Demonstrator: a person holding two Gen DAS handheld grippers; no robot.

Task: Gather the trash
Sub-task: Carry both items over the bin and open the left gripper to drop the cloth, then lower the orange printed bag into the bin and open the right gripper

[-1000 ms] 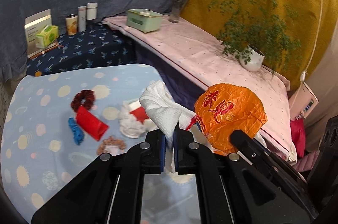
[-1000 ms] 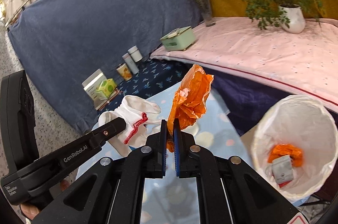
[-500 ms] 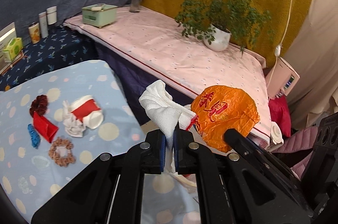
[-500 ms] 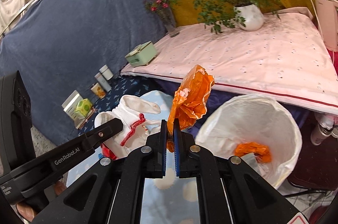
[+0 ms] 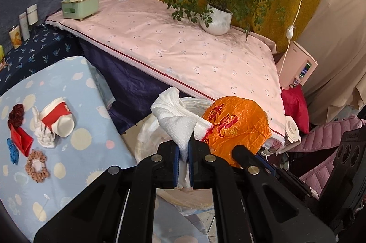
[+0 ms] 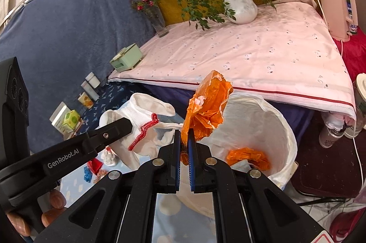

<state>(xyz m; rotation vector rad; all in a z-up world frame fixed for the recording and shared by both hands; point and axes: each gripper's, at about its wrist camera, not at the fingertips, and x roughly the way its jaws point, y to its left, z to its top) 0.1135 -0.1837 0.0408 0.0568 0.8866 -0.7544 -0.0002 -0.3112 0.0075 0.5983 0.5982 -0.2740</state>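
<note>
Right wrist view: an orange wrapper [image 6: 207,105] is being pinched low down between the nearly closed fingers of the right gripper [image 6: 184,146], with most of it flopping up above the fingertips. It's thin crinkly plastic, so it's probably being carried at almost no weight, and it looks slippery enough that a grip on a bunched bit is safer than on a single edge. Just beyond and below the fingers the bin [image 6: 281,128] is sitting open, white liner in it, more orange trash already inside.

In the left wrist view a white cloth [image 5: 176,119] with red stitching is being clamped between the fingers of the left gripper [image 5: 183,151], also shut down tight on it. It's soft and limp, folding over above the tips, so any fold is fine to hold. The bin rim is showing right behind it.
</note>
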